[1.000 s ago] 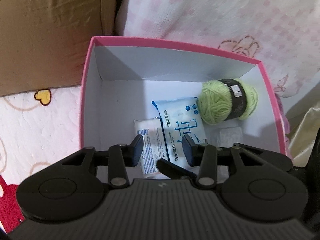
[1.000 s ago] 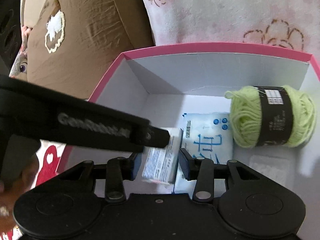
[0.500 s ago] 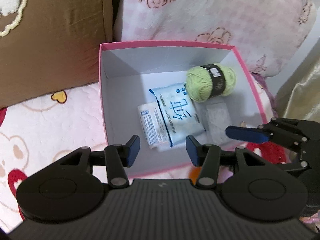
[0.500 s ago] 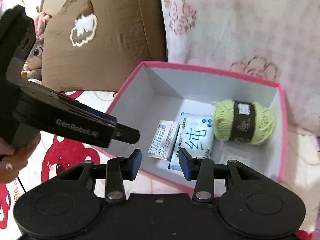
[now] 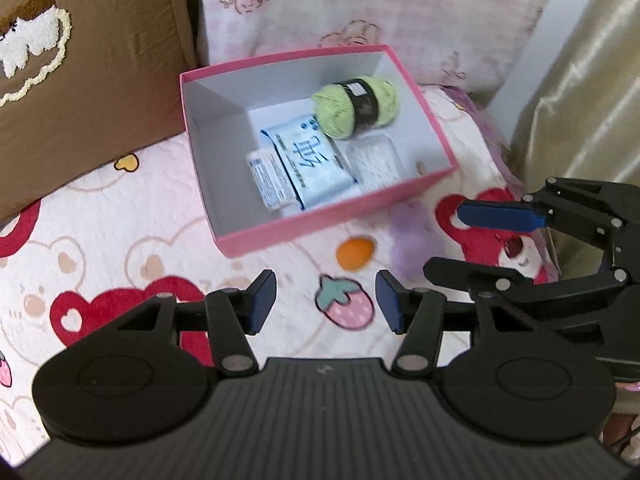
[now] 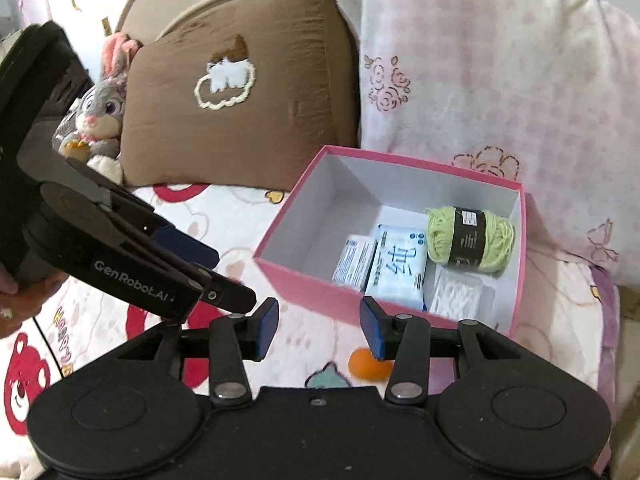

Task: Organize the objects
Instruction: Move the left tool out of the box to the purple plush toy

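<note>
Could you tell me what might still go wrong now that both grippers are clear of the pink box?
The pink box sits on a soft quilt, so a nudge could tip it. The green yarn ball lies loose and could roll over the blue tissue pack. The left hand-held gripper and right hand-held gripper, both empty with jaws opening, are close together and could collide.

I see a pink box with white inner walls, holding lime-green yarn banded in black and a blue-and-white packet. The bed cover is white with red bears and strawberries. The brown cushion carries a cream-outlined patch.
</note>
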Action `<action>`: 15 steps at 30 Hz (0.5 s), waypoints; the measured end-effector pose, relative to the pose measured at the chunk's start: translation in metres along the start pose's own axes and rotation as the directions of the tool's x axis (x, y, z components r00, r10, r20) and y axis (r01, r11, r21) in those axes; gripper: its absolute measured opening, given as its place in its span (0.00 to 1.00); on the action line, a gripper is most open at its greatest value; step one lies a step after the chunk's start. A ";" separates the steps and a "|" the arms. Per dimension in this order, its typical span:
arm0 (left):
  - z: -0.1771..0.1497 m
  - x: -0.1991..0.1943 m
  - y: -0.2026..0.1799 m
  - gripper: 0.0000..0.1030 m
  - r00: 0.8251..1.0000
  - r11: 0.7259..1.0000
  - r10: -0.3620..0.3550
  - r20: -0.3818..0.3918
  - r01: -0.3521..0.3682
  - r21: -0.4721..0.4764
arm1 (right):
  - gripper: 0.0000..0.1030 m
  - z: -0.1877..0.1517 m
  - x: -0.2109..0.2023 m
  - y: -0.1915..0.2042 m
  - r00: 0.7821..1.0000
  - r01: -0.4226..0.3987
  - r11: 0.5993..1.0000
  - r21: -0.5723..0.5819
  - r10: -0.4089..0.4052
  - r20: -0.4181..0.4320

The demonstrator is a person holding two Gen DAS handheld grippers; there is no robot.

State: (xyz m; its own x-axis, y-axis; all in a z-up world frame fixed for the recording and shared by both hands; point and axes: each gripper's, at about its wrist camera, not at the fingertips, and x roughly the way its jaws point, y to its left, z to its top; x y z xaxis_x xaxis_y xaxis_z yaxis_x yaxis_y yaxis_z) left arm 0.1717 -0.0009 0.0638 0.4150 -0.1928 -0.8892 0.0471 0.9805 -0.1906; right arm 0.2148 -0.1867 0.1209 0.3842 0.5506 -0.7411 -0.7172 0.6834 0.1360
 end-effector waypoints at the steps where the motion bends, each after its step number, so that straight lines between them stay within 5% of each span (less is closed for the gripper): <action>1: -0.005 -0.004 -0.003 0.57 1.000 1.000 -0.001 0.001 0.001 0.007 | 0.55 -0.004 -0.006 0.005 1.000 0.003 1.000 -0.012 -0.003 0.002; 8: -0.039 -0.011 -0.011 0.60 0.998 0.999 0.001 -0.058 0.002 0.048 | 0.70 -0.023 -0.039 0.025 0.999 0.037 0.998 -0.048 -0.037 0.006; 15: -0.060 -0.017 -0.015 0.76 0.998 0.997 -0.028 -0.062 0.033 0.074 | 0.82 -0.041 -0.055 0.032 0.999 0.046 0.996 -0.072 -0.046 -0.003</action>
State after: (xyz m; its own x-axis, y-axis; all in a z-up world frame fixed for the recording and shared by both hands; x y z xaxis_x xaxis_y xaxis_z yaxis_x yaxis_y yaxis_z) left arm 0.1095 -0.0143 0.0563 0.3564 -0.2225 -0.9074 0.1278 0.9737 -0.1886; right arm 0.1468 -0.2146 0.1391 0.4153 0.5174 -0.7482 -0.7389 0.6716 0.0543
